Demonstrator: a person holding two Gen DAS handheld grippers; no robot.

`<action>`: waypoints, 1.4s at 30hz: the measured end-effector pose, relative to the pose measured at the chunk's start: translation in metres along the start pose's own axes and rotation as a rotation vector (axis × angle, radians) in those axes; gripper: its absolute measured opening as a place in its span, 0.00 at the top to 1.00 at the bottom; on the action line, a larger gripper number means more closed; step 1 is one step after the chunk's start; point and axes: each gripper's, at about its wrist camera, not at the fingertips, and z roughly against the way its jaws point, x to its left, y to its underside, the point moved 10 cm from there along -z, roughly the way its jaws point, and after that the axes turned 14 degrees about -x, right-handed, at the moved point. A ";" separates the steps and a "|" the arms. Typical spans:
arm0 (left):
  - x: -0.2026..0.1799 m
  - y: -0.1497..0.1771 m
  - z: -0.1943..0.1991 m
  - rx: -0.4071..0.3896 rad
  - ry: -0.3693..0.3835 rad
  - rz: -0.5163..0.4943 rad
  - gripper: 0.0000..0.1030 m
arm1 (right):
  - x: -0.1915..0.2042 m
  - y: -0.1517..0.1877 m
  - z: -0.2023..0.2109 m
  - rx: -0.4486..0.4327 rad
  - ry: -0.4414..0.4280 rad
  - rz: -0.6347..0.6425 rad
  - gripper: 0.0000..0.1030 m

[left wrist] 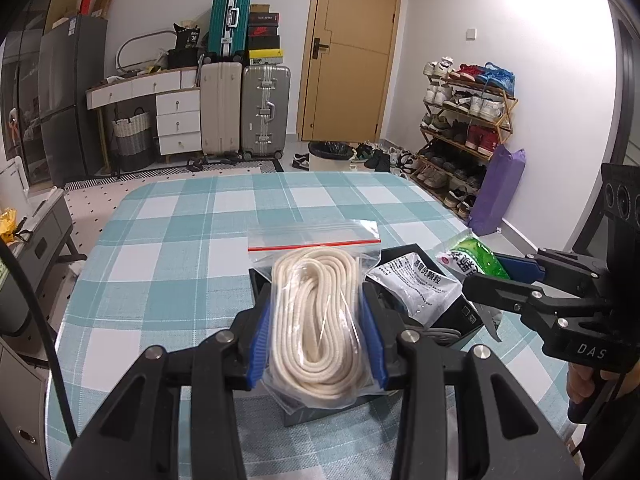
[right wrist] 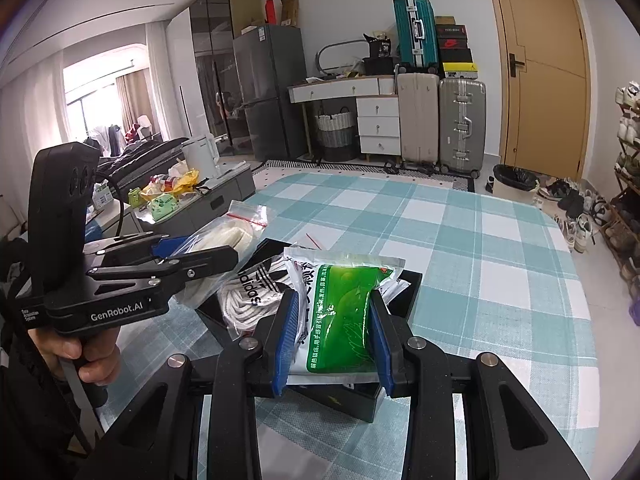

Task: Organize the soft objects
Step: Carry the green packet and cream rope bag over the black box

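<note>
We hold the bag of rope [left wrist: 316, 320] clamped in the left gripper [left wrist: 316, 322] and the green packet [right wrist: 340, 320] clamped in the right gripper [right wrist: 334, 338], both above the black box [right wrist: 408, 284]. We should lower each gently inside its walls. The table [left wrist: 168, 240] around it gives wide free room.

— What carries your work?
— A table [left wrist: 168, 240] under a teal-and-white checked cloth.
— And directly on it?
— One black box [right wrist: 376, 404], near your edge. The rest of the cloth shows bare.
</note>
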 end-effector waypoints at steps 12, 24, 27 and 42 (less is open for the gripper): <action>-0.010 0.015 -0.022 0.040 0.008 -0.026 0.62 | -0.005 0.010 -0.028 0.055 0.003 -0.016 0.67; -0.012 0.028 -0.036 0.067 -0.010 -0.065 0.61 | -0.015 0.019 -0.057 0.090 0.041 0.004 0.67; -0.012 0.030 -0.038 0.069 -0.011 -0.074 0.60 | -0.016 0.020 -0.061 0.094 0.049 0.015 0.67; -0.018 0.037 -0.047 0.058 -0.005 -0.115 0.59 | -0.016 0.026 -0.065 0.118 0.054 0.030 0.66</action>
